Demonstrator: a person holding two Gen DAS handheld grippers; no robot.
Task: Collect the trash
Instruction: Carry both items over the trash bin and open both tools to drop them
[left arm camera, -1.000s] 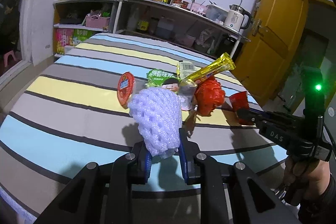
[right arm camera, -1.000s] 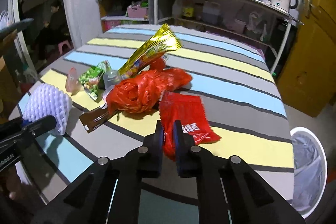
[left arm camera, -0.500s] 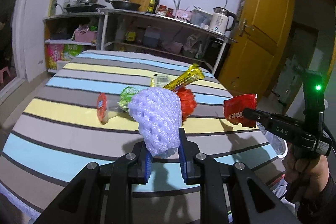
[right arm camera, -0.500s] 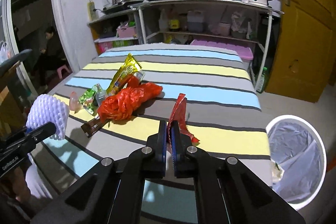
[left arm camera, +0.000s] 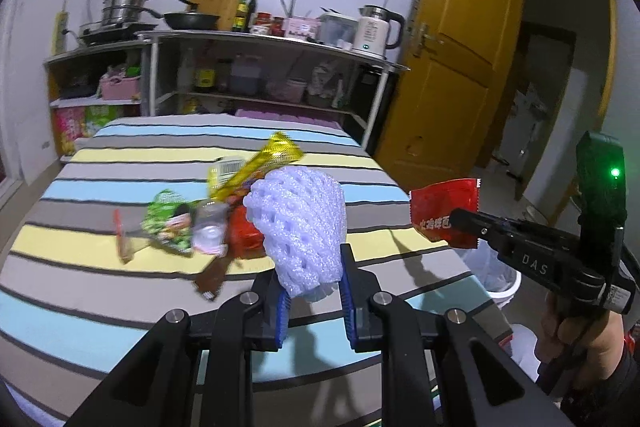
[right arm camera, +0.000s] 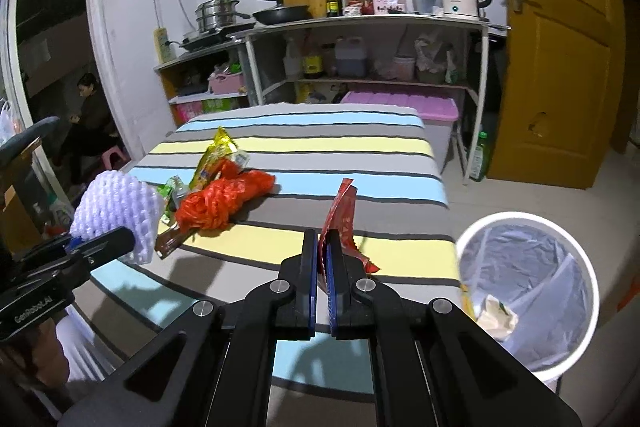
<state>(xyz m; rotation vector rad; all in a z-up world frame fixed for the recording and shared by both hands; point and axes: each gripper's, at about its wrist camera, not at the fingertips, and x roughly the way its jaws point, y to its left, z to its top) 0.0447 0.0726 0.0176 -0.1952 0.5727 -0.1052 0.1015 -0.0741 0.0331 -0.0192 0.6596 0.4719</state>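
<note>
Right jaws pressed nearly together on a flat red wrapper [right arm camera: 340, 215], which stands on edge straight up out of the right gripper [right arm camera: 323, 263]; a thin pinch suits a thin foil packet. Left jaws part-spread, clamped on the lower end of a white foam fruit net [left arm camera: 298, 223], bulging above the left gripper [left arm camera: 314, 291]; the foam's bulk keeps them apart.

Beyond both sets of jaws, on the striped tabletop [right arm camera: 372, 143]: red mesh bag [right arm camera: 224, 201], gold wrapper [right arm camera: 214, 153], green packet [left arm camera: 170, 225], uncollected.

Right of and below the right jaws, a white lined bin [right arm camera: 524, 287] on the floor, some scraps inside. Both pieces look clear of the table, probably headed there; wrapper nearer.
</note>
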